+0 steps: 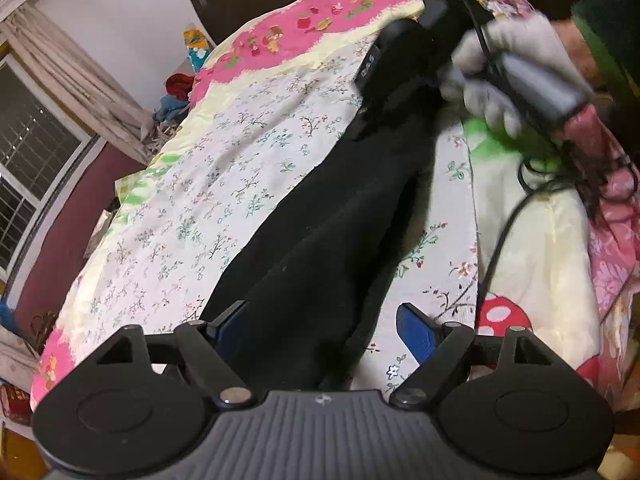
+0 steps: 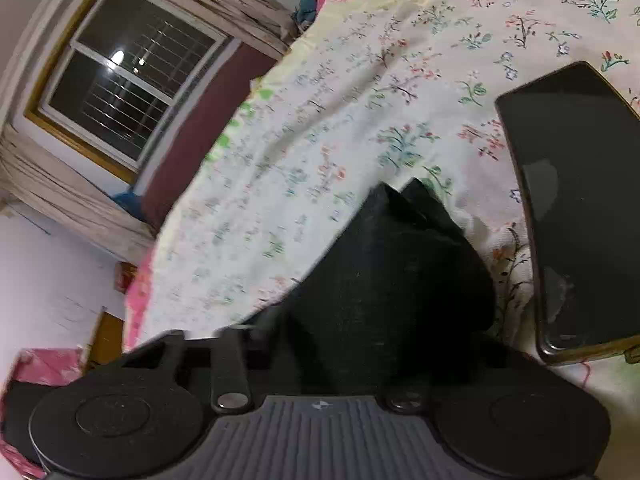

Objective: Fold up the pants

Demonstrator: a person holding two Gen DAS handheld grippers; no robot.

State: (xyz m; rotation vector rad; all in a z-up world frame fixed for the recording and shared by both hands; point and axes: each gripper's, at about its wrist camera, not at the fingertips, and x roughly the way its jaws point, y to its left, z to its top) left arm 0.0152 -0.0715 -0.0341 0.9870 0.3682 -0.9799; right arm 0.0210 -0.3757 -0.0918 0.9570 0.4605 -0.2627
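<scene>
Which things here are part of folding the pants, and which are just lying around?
Part of the job:
- pants
- left gripper, open over the pants
- right gripper, shut on the pants
- bedsheet, the folding surface

Lying about:
- phone on the bedsheet
- clothes pile by the curtain

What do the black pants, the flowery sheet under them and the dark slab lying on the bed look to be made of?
The black pants look like soft matte knit or fleece: fuzzy, no shine, limp folds. The flowery sheet seems thin printed cotton, matte and finely creased. The dark slab looks like glossy glass or plastic, since it reflects light; it is probably a phone or tablet screen.
</scene>
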